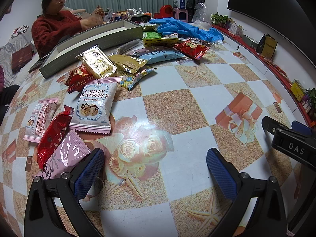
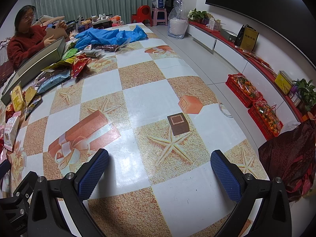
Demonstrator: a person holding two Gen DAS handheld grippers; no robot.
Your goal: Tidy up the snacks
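My left hand-held gripper point(image 1: 155, 169) sits at the bottom of the left wrist view with its blue pads spread wide and nothing between them, over the patterned desk point(image 1: 197, 90). Just beside its left pad lies a pink snack packet point(image 1: 65, 156), and touching that, a red packet point(image 1: 52, 136). A little farther up the frame is the white Crispy Cranberry packet point(image 1: 93, 106), with a second pale pink-edged packet point(image 1: 40, 120) at the left edge. At the right edge of this view part of my right hand-held gripper point(image 1: 292, 138) shows.

In the right wrist view my right hand-held gripper point(image 2: 160, 173) is also spread and empty, over a bare part of the desk near a printed starfish.

Farther back in the left wrist view, a gold foil packet point(image 1: 96, 62), a red one and a flowered one lie in a loose heap beside a long grey-green box point(image 1: 92, 43), which stands open with a white inside. Beyond them are a light blue packet point(image 1: 160, 55) and another red packet point(image 1: 191, 48), then blue gloves point(image 1: 183, 28). At the upper left a person in a red sweater point(image 1: 53, 27) sits at the far side.
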